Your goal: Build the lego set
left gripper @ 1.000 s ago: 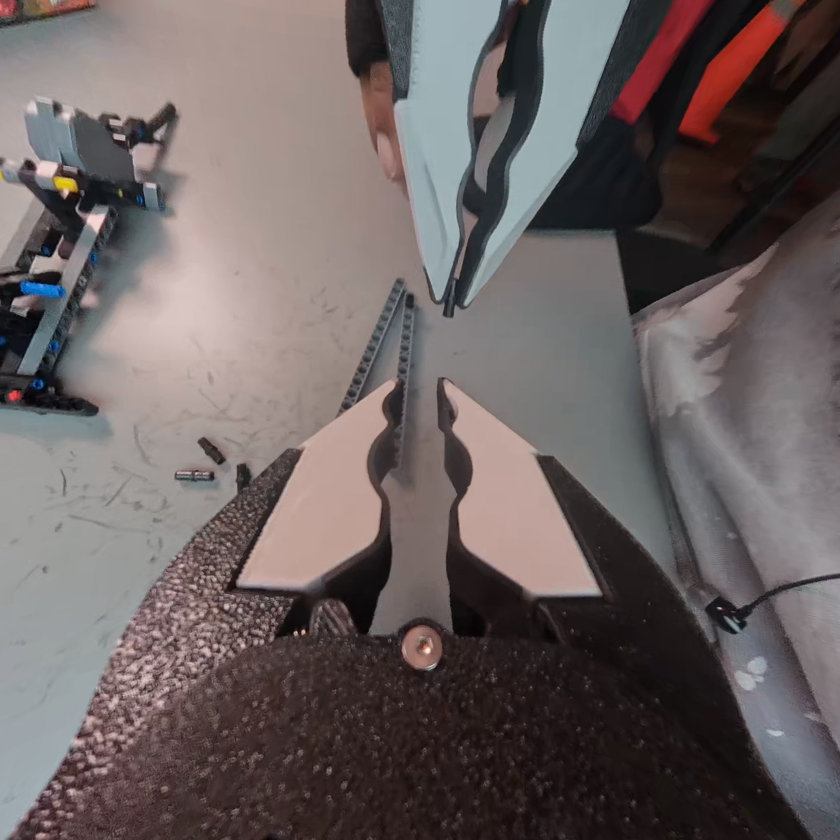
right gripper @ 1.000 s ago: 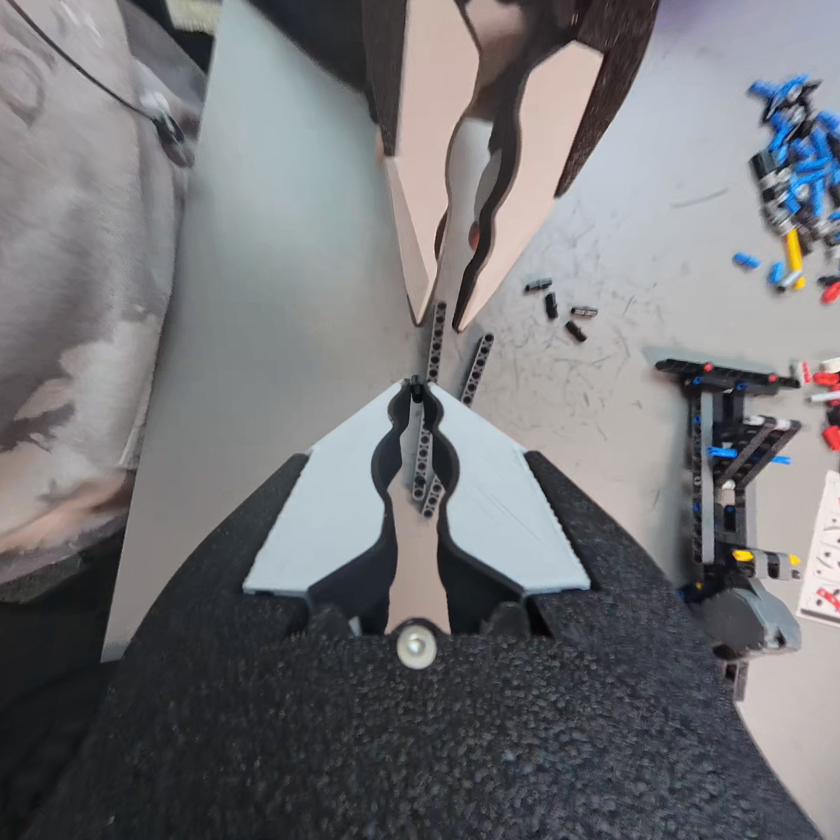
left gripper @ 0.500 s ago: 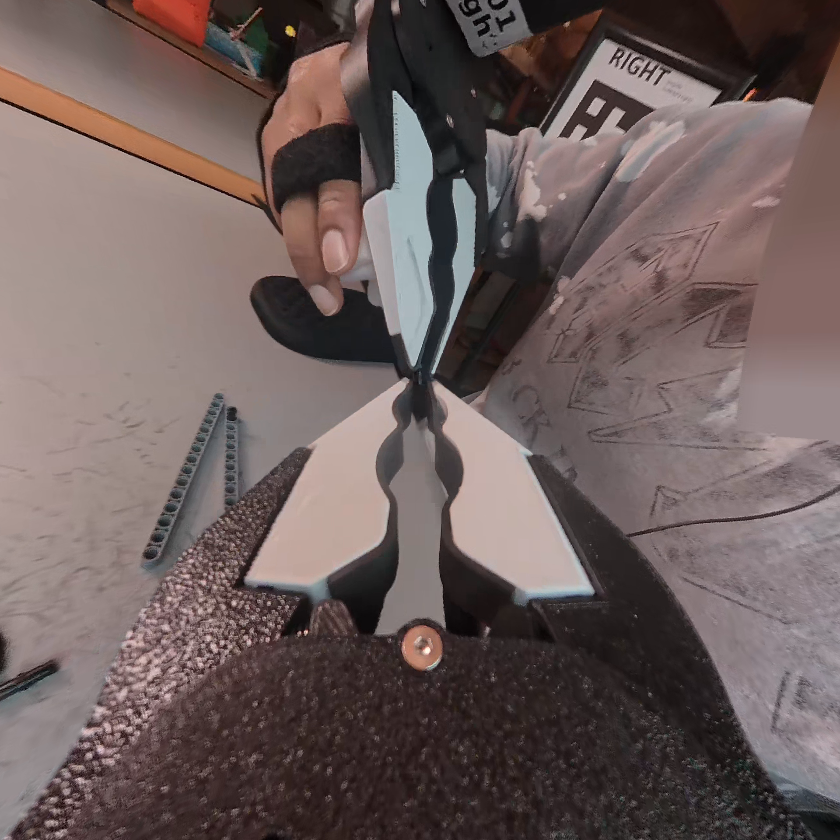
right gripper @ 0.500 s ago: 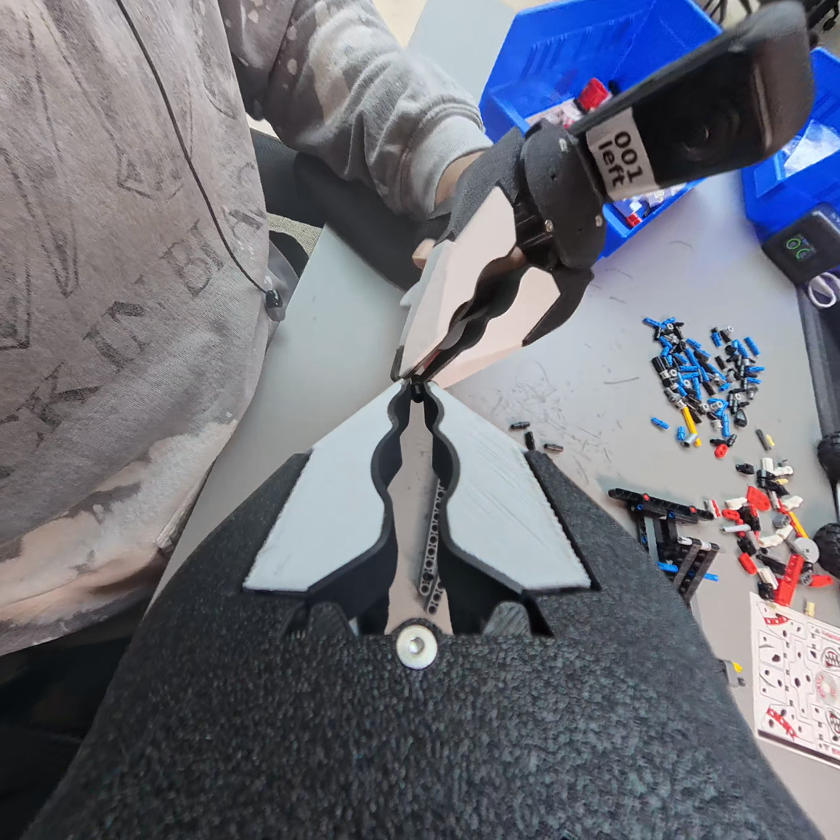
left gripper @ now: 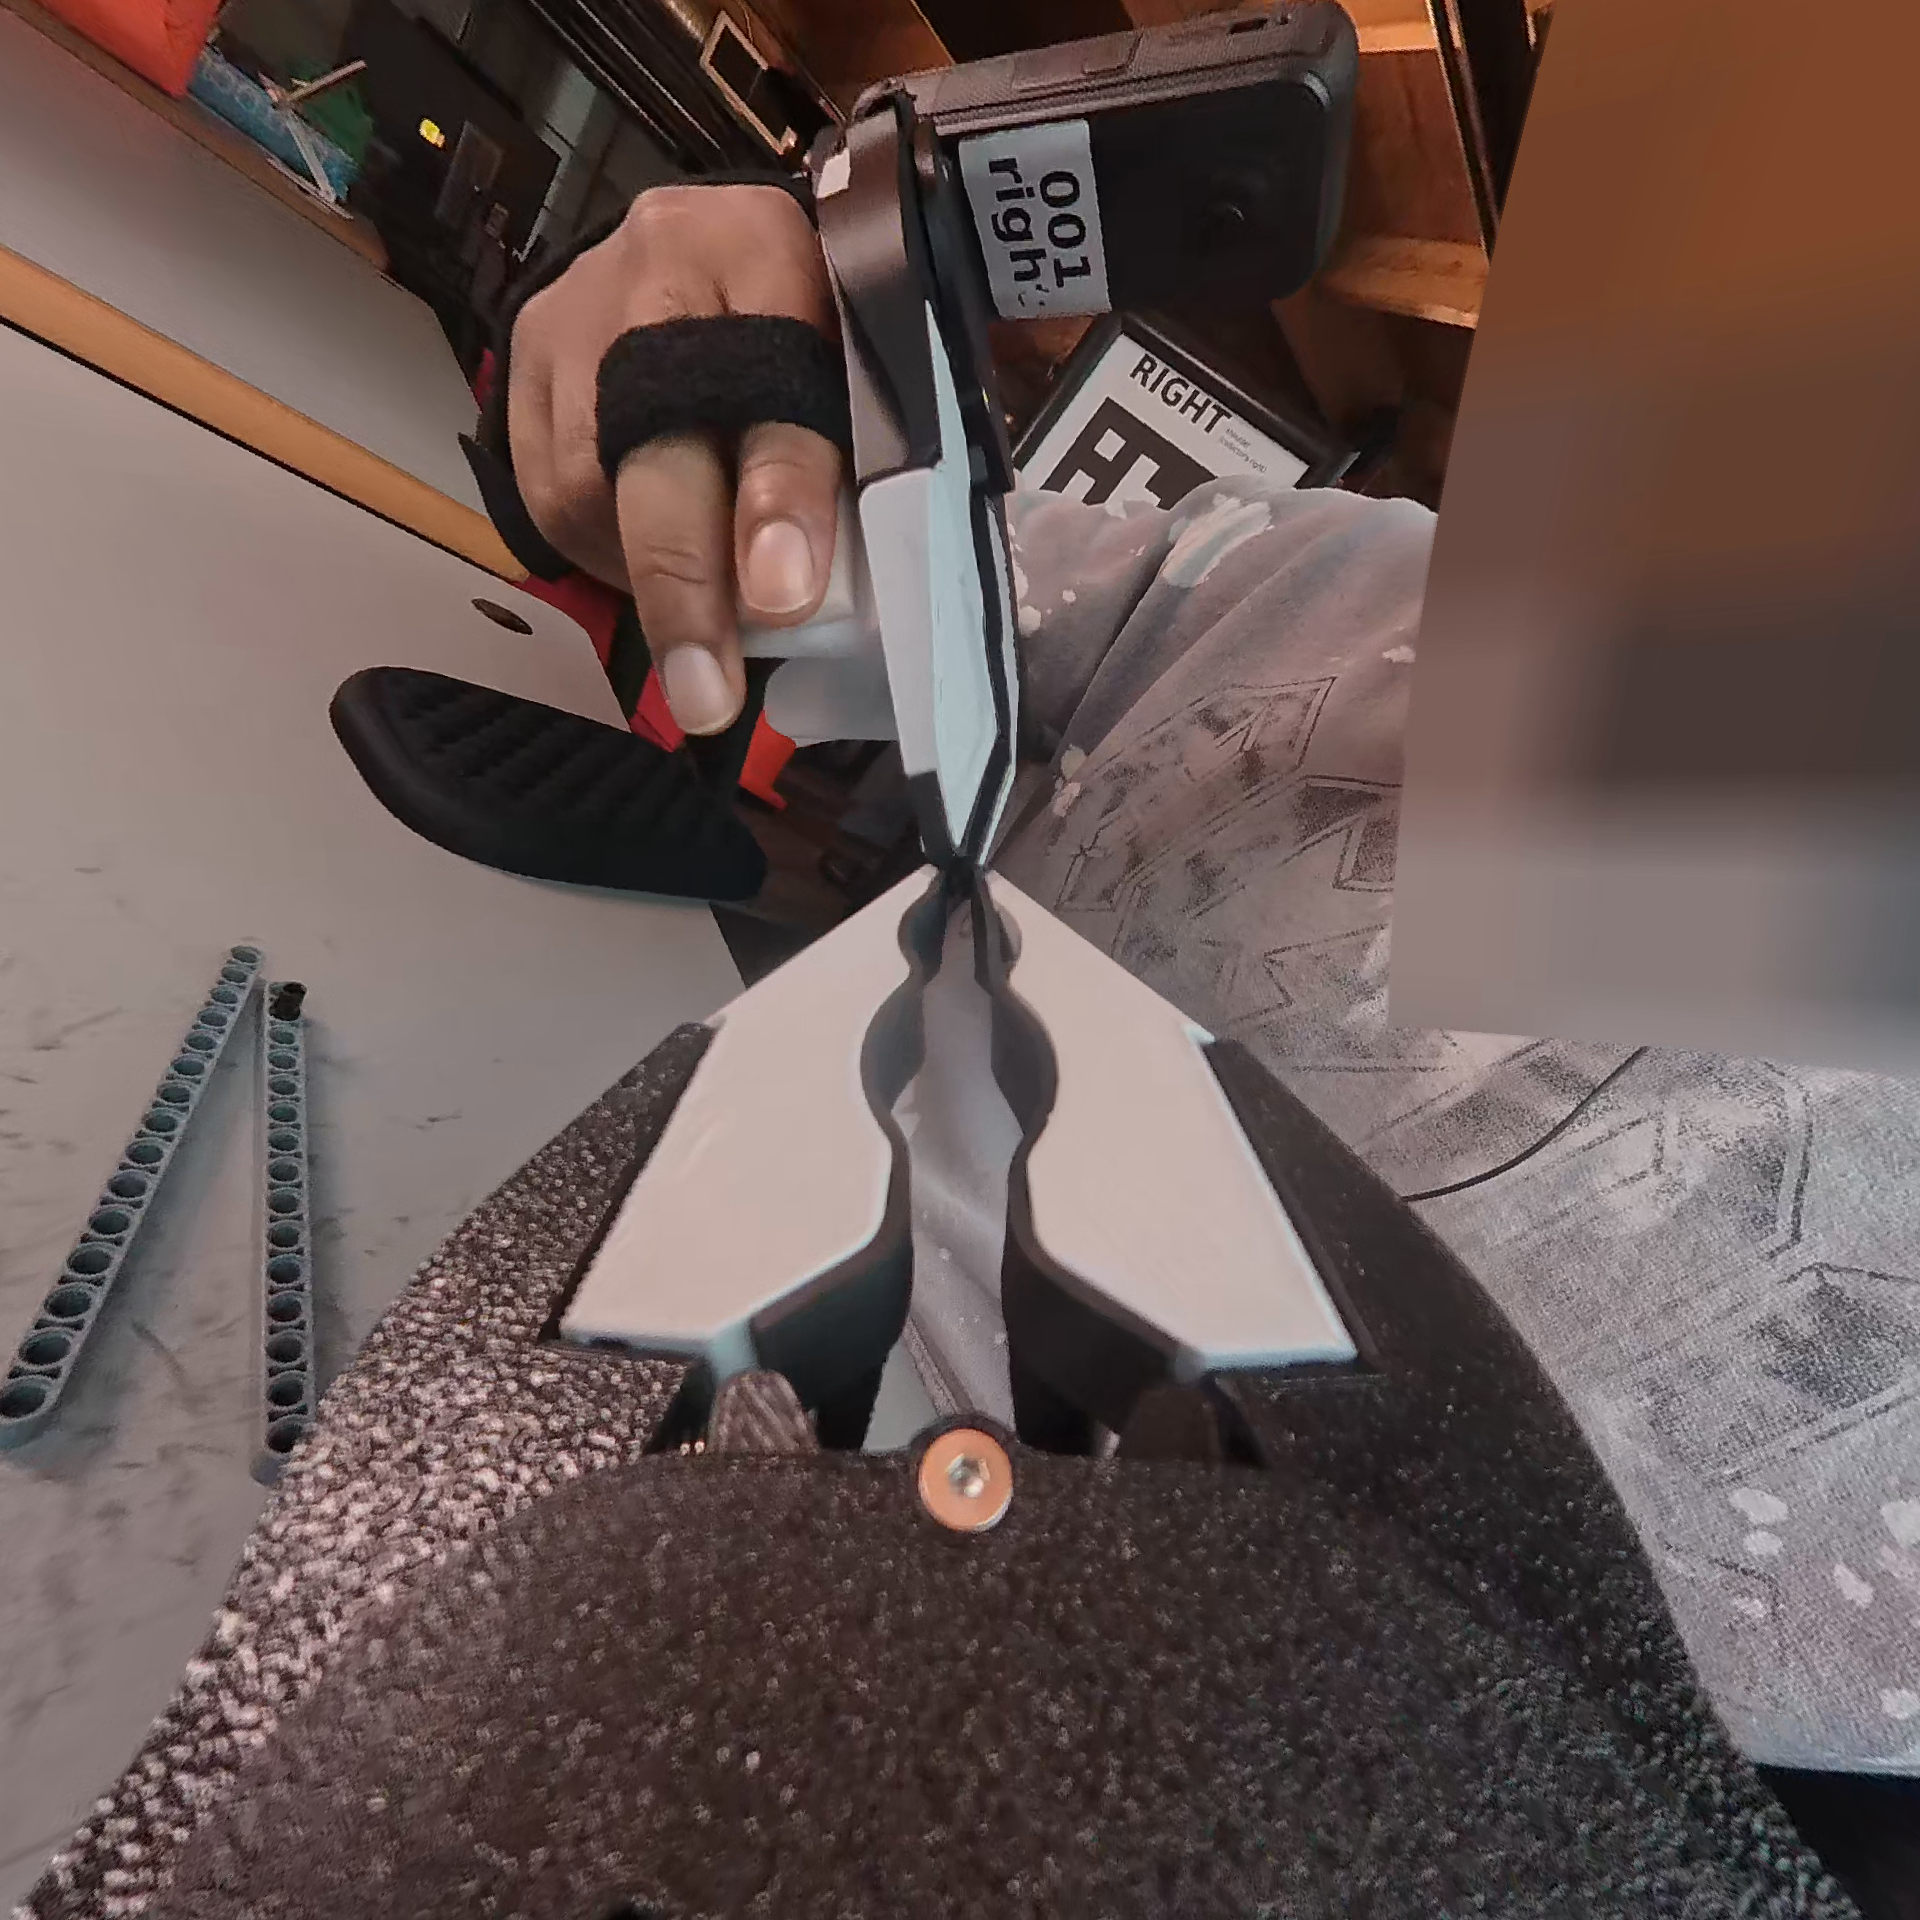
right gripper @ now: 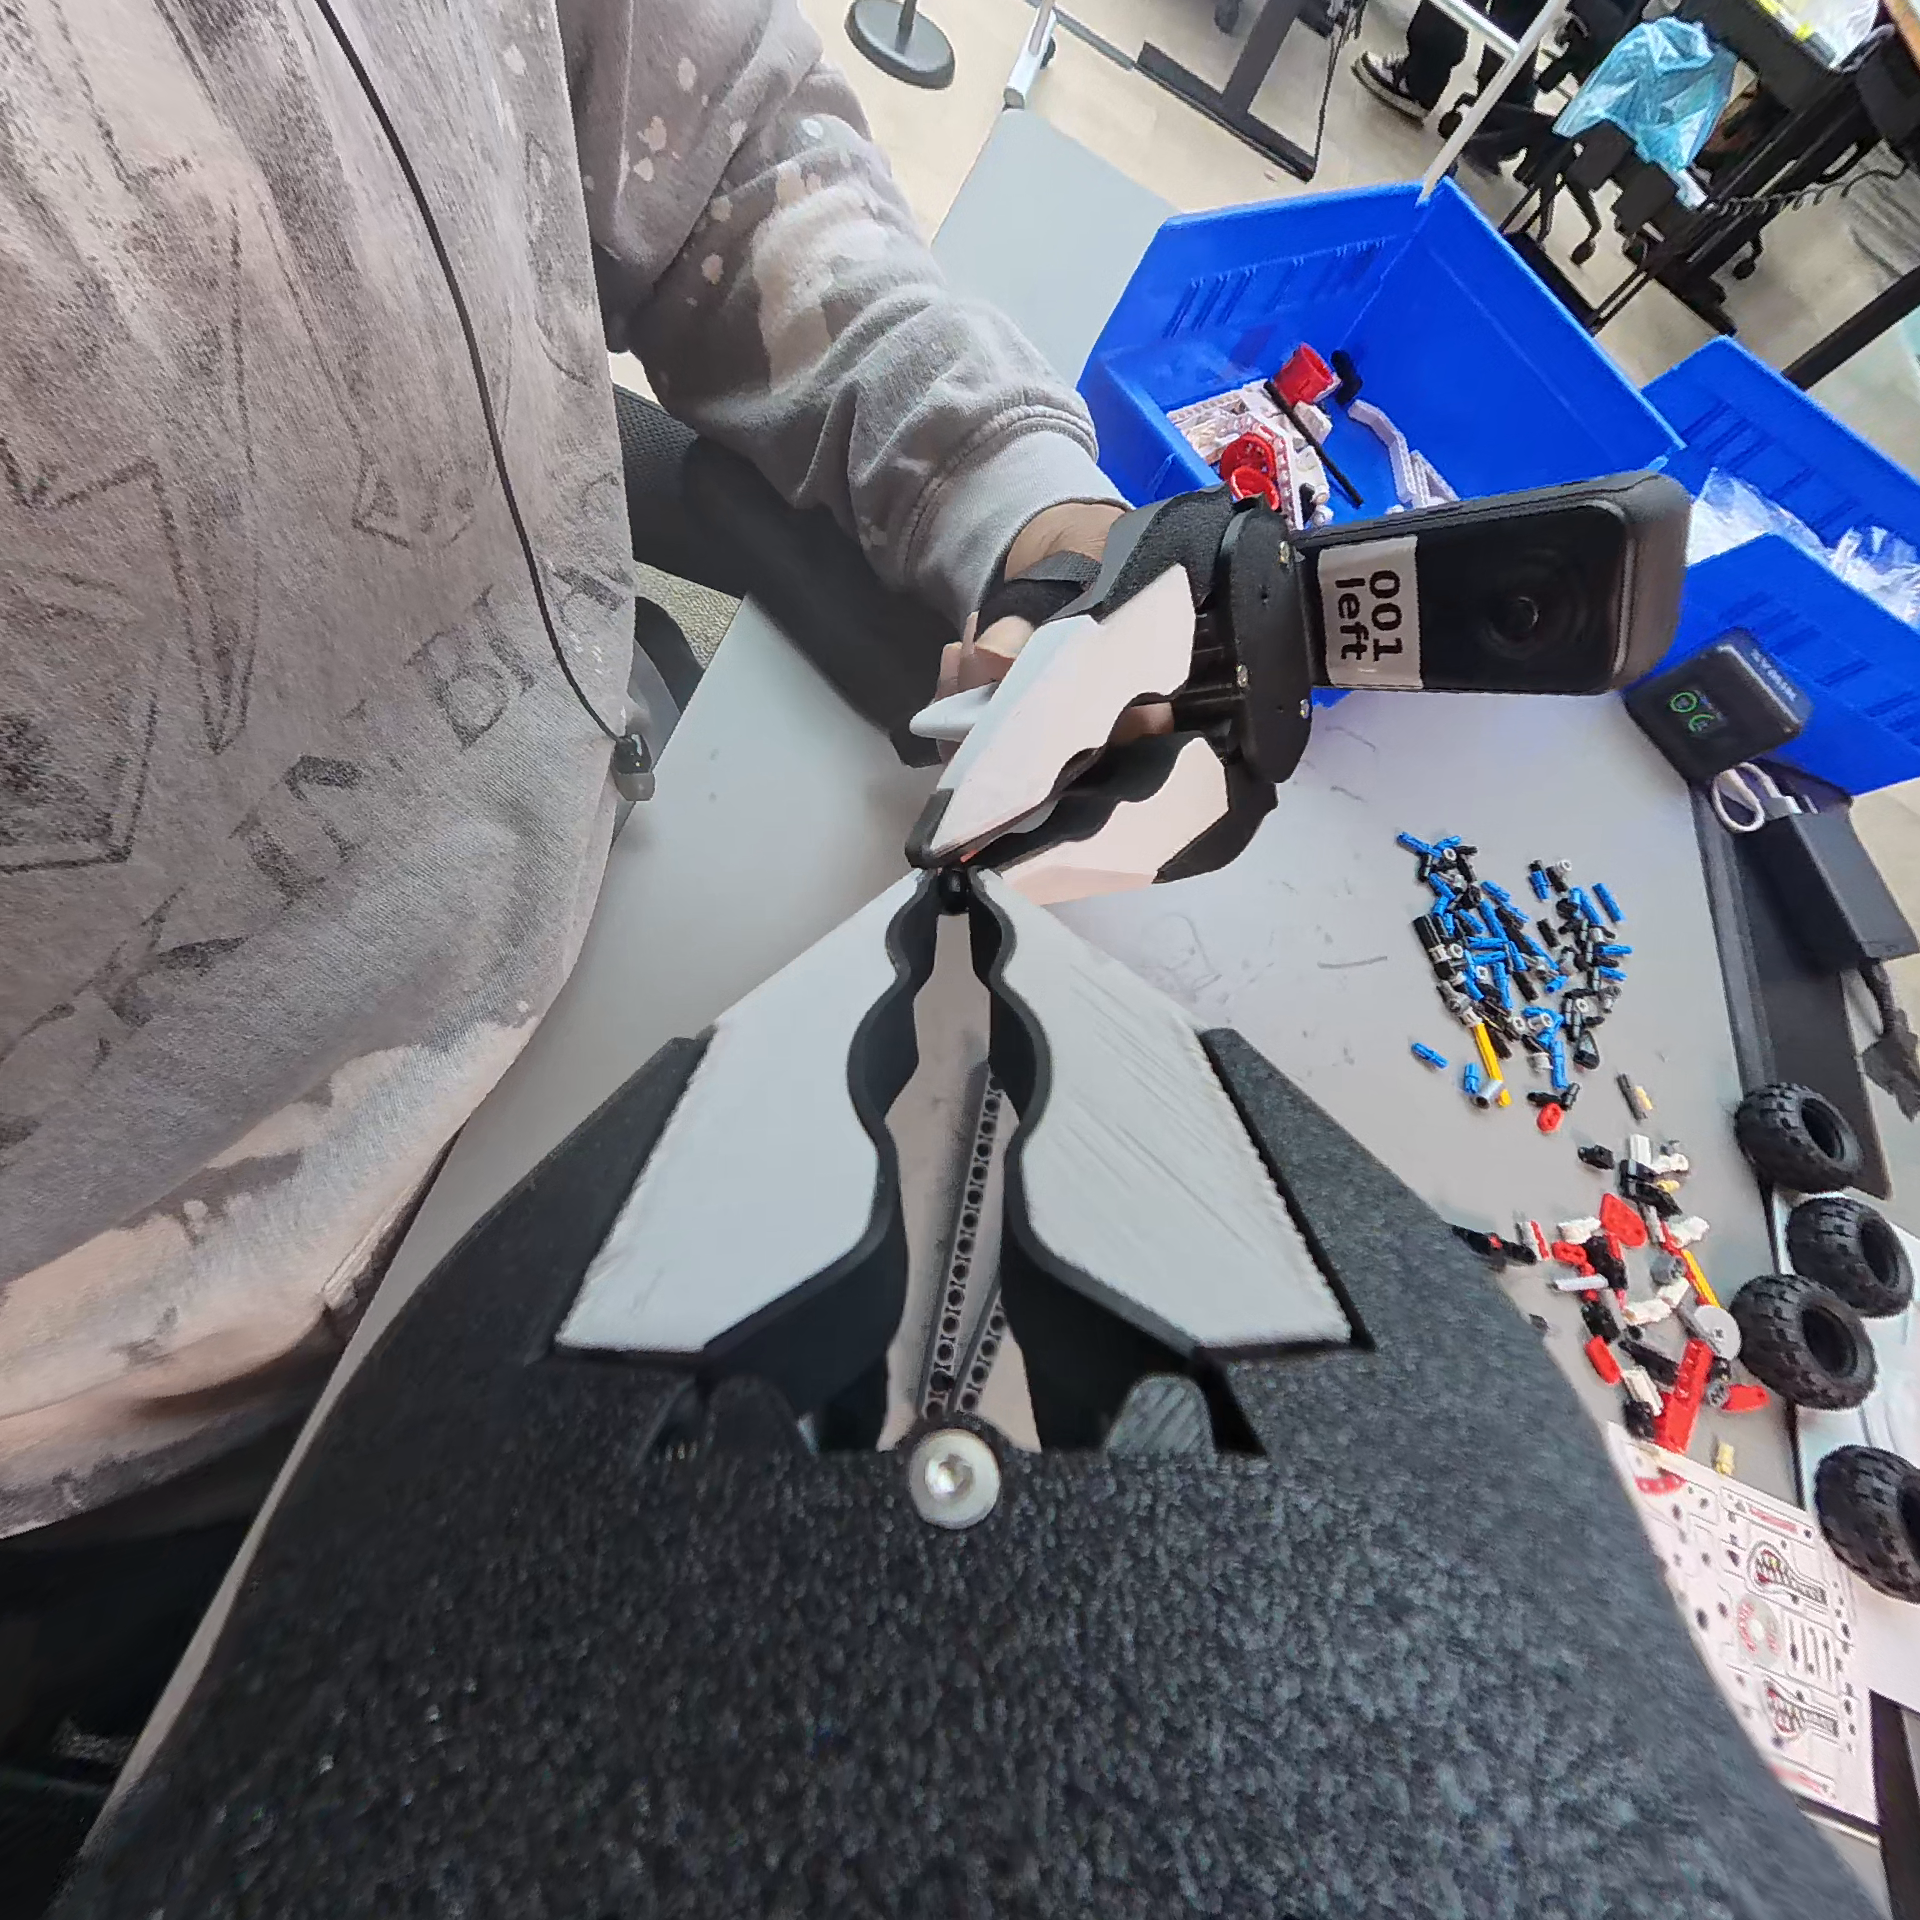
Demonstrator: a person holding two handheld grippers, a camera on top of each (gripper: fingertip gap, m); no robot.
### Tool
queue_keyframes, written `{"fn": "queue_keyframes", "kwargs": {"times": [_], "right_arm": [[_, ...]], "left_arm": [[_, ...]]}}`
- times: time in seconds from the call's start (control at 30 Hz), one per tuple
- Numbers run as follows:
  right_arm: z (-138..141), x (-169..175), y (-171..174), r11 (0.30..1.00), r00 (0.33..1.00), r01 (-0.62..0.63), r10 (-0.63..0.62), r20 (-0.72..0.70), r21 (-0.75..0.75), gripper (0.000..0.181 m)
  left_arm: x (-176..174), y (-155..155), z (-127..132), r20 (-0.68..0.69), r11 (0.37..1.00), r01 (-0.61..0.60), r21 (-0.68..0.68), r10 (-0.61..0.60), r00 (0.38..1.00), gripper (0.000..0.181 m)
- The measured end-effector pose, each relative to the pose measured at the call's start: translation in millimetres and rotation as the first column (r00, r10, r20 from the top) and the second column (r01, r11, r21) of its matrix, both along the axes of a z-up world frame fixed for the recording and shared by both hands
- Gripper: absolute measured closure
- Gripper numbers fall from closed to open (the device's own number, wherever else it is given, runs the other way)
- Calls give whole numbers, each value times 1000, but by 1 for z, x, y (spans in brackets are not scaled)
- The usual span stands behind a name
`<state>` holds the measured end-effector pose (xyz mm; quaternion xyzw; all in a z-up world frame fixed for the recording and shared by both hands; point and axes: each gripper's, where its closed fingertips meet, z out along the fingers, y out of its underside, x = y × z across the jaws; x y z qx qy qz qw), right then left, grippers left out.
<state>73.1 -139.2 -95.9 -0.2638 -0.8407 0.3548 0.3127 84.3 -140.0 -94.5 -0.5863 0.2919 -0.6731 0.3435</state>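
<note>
Both grippers meet tip to tip in the air above the table's near edge, close to the person's chest. The right gripper (right gripper: pixel 951 896) has its fingers closed on a small black pin (right gripper: pixel 951 889), which shows as a dark knob at the very tips. The left gripper (left gripper: pixel 961 896) is nearly closed too, its tips pressed against the same spot; whether it also grips the pin or only touches it, I cannot tell.

The step looks like a handover or a re-grip of the pin. To do it well, one gripper should hold firm until the other has a sure hold on the free end, and only then let go; the pin is tiny and would drop easily.

Two grey beams (left gripper: pixel 197 1195) lie side by side on the table below, near its front edge, likely waiting for the pin. Loose parts (right gripper: pixel 1507 966) lie well apart, farther out on the table.
</note>
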Motion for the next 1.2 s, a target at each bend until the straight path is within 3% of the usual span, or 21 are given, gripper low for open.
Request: {"fn": "queue_keyframes", "kwargs": {"times": [0.53, 0.6, 0.67, 0.77, 0.9, 1.0, 1.2], "right_arm": [[-1, 4, -6, 1000, 999, -30, 30, 33, -7, 177], [-5, 4, -1, 1000, 998, -3, 3, 65, -5, 177], [-15, 5, 13, 999, 992, 40, -41, 123, 15, 177], [-47, 14, 62, 983, 940, 162, -182, 287, 91, 178], [-98, 31, 97, 956, 817, 217, -290, 498, 199, 178], [-118, 35, 98, 952, 764, 197, -298, 572, 233, 177], [-124, 34, 96, 951, 725, 184, -303, 619, 250, 177]], "left_arm": [[4, -6, -4, -31, 999, 25, 26, -24, 999, 176], [3, -2, -7, -54, 1000, 2, 28, -1, 999, 176], [-1, 12, -17, -147, 994, -86, 73, 96, 985, 170], [-20, 41, -56, -430, 940, -226, 255, 320, 844, 155], [-34, 57, -104, -655, 912, -236, 337, 407, 637, 150], [-31, 58, -120, -718, 910, -201, 363, 411, 562, 151], [-31, 58, -133, -765, 904, -165, 393, 422, 487, 157]]}}
